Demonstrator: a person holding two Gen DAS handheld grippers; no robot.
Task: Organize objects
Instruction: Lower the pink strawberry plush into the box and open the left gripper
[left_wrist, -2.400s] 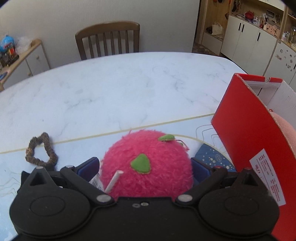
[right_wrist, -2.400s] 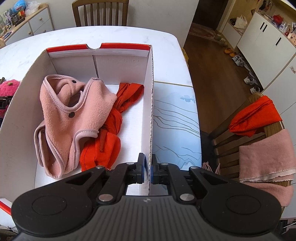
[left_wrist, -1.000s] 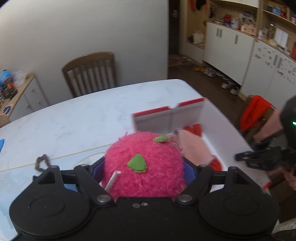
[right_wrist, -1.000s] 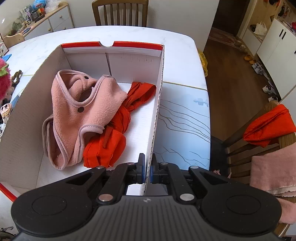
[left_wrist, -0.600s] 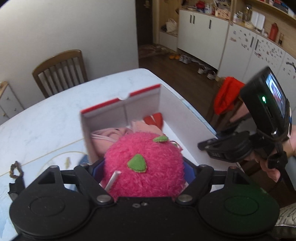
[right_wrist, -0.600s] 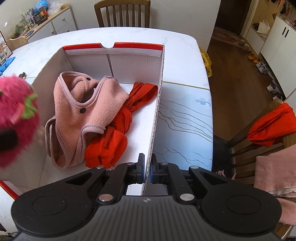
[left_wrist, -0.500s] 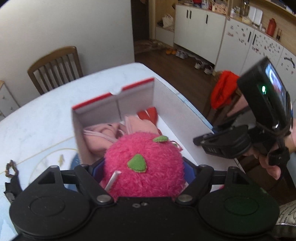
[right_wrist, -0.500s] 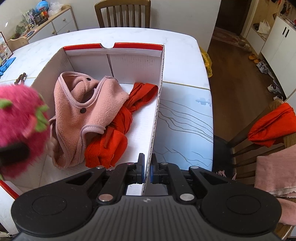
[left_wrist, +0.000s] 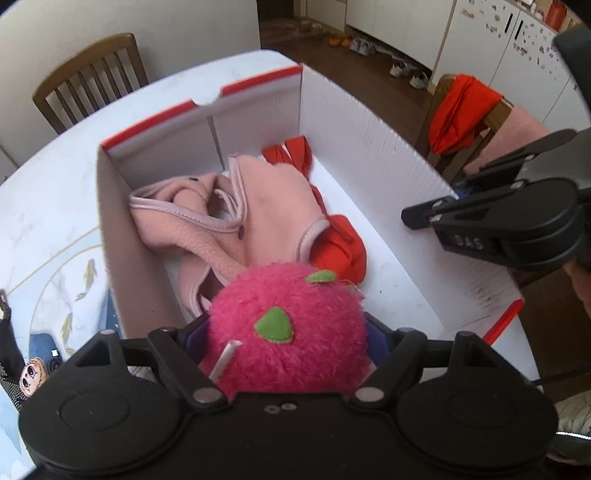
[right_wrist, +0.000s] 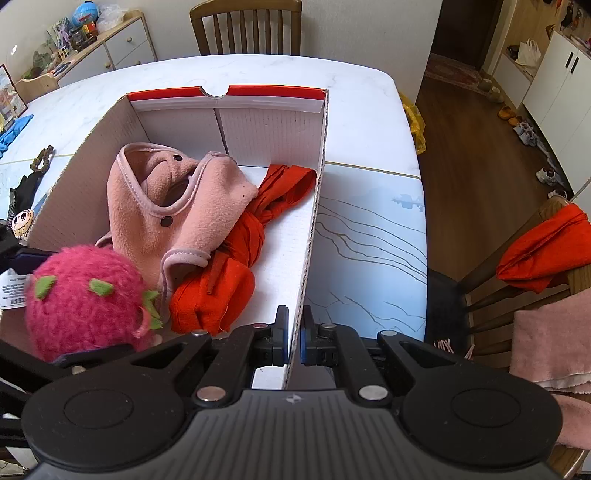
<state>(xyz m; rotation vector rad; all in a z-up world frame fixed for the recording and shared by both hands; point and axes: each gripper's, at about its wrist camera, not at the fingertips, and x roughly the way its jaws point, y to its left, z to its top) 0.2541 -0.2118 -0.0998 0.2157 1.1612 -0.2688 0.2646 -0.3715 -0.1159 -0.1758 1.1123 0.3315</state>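
Where table lay before, plush toy (left_wrist: 288, 328) (gripped) over box (left_wrist: 369, 147).

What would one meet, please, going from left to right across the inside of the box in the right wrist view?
Plush toy → pink garment → red cloth → box wall.

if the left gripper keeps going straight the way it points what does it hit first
Probably the pink fleece garment in the white box. The left gripper points down into the box, shut on the pink plush toy, so the toy would touch first. Depth is unclear; it might land on the box floor beside the garment.
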